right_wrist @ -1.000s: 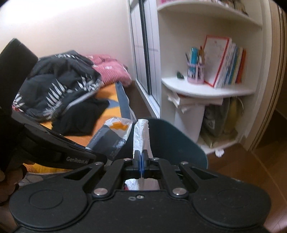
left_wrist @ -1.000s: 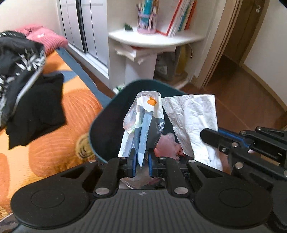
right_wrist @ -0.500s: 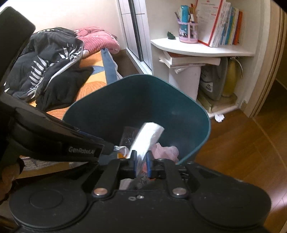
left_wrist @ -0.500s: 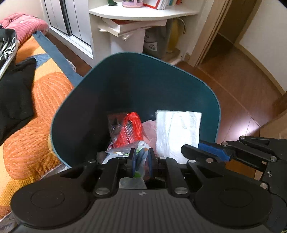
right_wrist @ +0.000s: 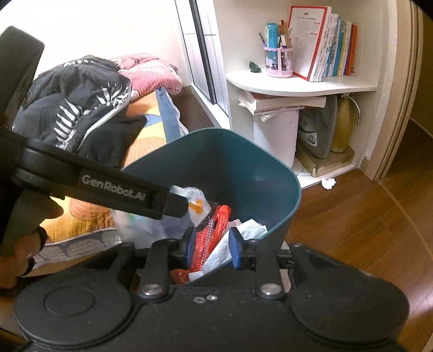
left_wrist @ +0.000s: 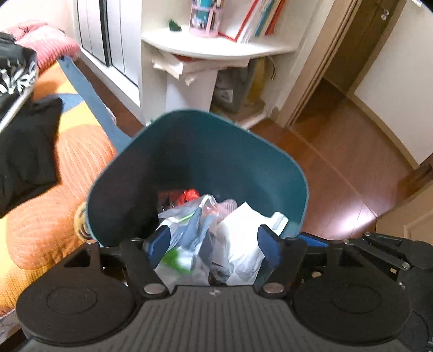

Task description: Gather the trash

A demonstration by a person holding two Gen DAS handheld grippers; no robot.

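Left wrist view: the left gripper [left_wrist: 213, 243] hangs over the mouth of a teal trash bin [left_wrist: 270, 159], its blue-padded fingers [left_wrist: 159, 242] spread wide and gripping nothing. Between and just beyond them, inside the bin, lie a clear plastic wrapper [left_wrist: 184, 230] and a crumpled white paper [left_wrist: 238, 232], with a red wrapper [left_wrist: 189, 195] deeper in. The black frame of the right gripper [left_wrist: 379, 251] enters at the lower right edge of the bin. To the left of the bin runs a bed with an orange quilt [left_wrist: 65, 168], carrying dark clothes [left_wrist: 24, 146] and a pink knitted item [left_wrist: 46, 48]. Beyond the bin stands a white corner shelf [left_wrist: 216, 51] with a pink pen holder [left_wrist: 205, 19] and books; wooden floor [left_wrist: 351, 173] stretches to the right.

In the right wrist view the right gripper [right_wrist: 211, 247] is also at the bin [right_wrist: 243, 168], fingers [right_wrist: 235, 250] parted and empty, the red wrapper [right_wrist: 216, 227] and white paper [right_wrist: 238, 238] seen between them in the bin. The left gripper [right_wrist: 173, 203] crosses from the left, over the clear wrapper [right_wrist: 194, 200], a hand [right_wrist: 16, 251] on its handle. Farther off sit the piled clothes [right_wrist: 81, 108] on the bed, the shelf [right_wrist: 297, 84] with its row of books [right_wrist: 324, 43], and a crumpled scrap of paper [right_wrist: 328, 183] on the floor by the shelf's foot
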